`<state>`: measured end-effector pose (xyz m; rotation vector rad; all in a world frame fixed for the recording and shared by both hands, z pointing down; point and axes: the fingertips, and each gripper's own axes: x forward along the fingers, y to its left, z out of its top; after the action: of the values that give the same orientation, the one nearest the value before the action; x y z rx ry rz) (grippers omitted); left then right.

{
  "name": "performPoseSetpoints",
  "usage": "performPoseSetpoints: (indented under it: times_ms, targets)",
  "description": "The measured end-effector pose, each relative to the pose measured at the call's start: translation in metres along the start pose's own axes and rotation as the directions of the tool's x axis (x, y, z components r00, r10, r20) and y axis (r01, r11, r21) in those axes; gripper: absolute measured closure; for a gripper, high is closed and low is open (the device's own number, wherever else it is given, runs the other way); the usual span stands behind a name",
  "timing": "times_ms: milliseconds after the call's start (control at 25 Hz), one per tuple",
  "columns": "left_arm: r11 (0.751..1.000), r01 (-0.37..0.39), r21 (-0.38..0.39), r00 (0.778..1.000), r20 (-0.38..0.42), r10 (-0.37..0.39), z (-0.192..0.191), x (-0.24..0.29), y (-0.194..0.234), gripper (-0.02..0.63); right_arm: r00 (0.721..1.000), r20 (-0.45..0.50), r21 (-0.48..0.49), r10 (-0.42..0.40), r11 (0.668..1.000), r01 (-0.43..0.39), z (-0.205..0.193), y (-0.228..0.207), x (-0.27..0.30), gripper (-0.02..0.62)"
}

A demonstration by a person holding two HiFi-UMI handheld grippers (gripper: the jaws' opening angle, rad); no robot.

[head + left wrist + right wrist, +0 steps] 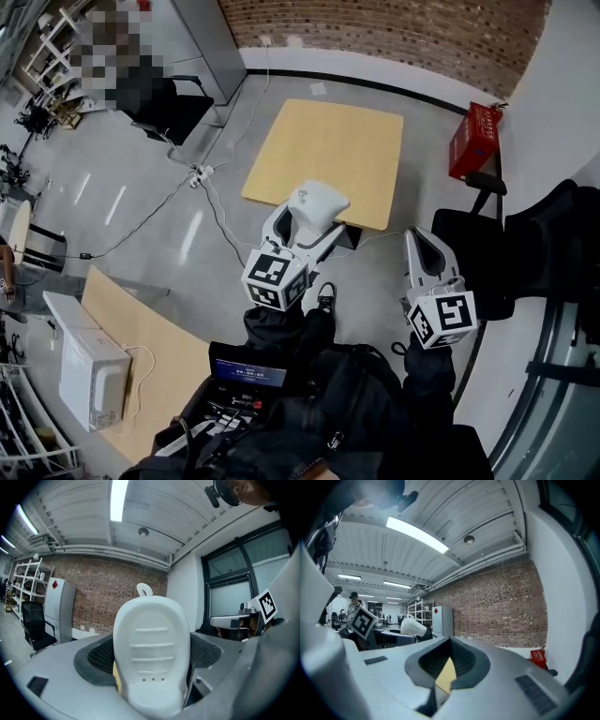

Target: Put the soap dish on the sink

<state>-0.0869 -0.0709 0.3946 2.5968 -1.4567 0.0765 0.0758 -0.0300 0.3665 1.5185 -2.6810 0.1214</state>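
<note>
Left gripper grips the white soap dish between its jaws, near the wooden table; right gripper hangs alongside, jaws together, empty.

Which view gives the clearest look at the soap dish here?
Left gripper view: the soap dish sits large mid-frame, clamped in the left gripper, its ribs and hanging loop clear. Head view shows it small from above; right gripper view shows only a tiny white shape at left.
</note>
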Motion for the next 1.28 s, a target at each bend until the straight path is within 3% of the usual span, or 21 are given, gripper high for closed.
performPoseSetpoints:
  times_ms: [240,440,800,1000,1280]
  targets:
    - [1.0,0.015,0.012,0.995,-0.096,-0.014,-0.028,0.056,0.057,0.15,0.999,-0.045,0.02,-0.008,1.0,0.009,-0.009,-0.014,0.074,0.591]
    - [0.998,0.046,0.044,0.971,-0.237,-0.034,-0.071,0.11,0.098,0.15,0.996,-0.08,0.032,-0.029,0.999,0.032,-0.012,-0.03,0.132,0.591]
    - [0.987,0.133,0.093,0.877,-0.476,-0.073,-0.173,0.165,0.149,0.15,0.982,-0.176,0.059,-0.066,0.995,0.077,-0.041,-0.037,0.189,0.591]
    - [0.982,0.173,0.082,0.815,-0.571,-0.096,-0.224,0.187,0.145,0.15,0.965,-0.244,0.091,-0.091,0.989,0.116,-0.068,-0.064,0.187,0.591]
    - [0.975,0.206,0.088,0.743,-0.663,-0.097,-0.271,0.213,0.135,0.15,0.953,-0.299,0.125,-0.054,0.987,0.096,-0.1,-0.093,0.198,0.591]
